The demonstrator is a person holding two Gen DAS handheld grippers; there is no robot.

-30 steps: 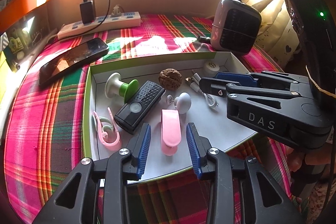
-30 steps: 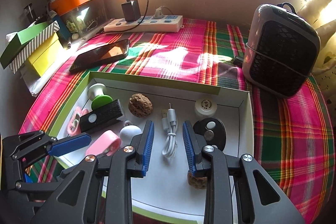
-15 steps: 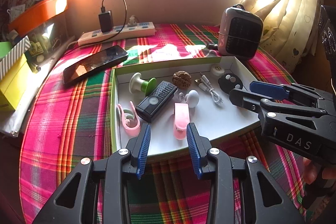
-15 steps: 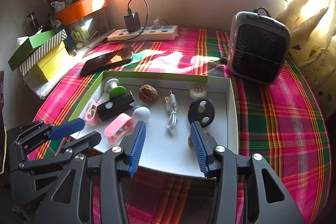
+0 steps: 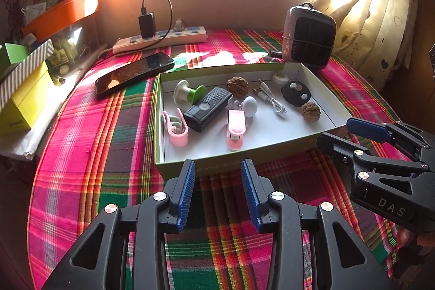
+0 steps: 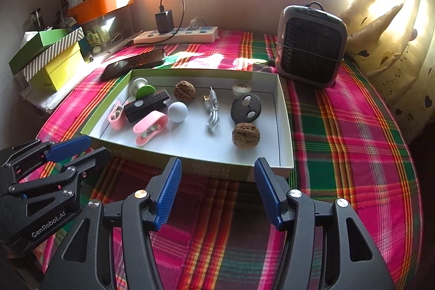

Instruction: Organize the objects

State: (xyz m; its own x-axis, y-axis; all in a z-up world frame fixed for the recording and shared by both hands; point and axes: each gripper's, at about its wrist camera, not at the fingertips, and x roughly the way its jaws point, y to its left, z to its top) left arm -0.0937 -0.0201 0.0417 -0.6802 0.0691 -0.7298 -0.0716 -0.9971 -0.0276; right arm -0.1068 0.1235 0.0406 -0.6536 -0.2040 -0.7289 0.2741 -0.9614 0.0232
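Note:
A shallow green-rimmed box (image 5: 174, 162) (image 6: 285, 127) sits on the plaid cloth. It holds two walnuts (image 5: 310, 112) (image 6: 245, 134), a black remote (image 5: 208, 109), a pink clip (image 5: 236, 128), a pink hook (image 5: 175, 127), a white ball (image 6: 177, 112), a white cable (image 6: 213, 110), a black round fob (image 6: 246, 108), a small white disc (image 6: 241, 88) and a green-and-white knob (image 5: 187, 94). My left gripper (image 5: 218, 190) is open and empty, in front of the box's near wall. My right gripper (image 6: 217, 190) is open and empty, also in front of the box.
A black phone (image 5: 134, 72) lies left of the box. A power strip with a charger (image 5: 160, 38) runs along the back wall. A small grey heater (image 6: 310, 45) stands at the back right. Yellow and green boxes (image 6: 51, 56) are stacked at the left; a curtain (image 6: 394, 26) hangs right.
Both grippers have pulled back out of the box, from over its contents to in front of its near wall. The right jaws have spread wider. The second walnut now lies uncovered in the box.

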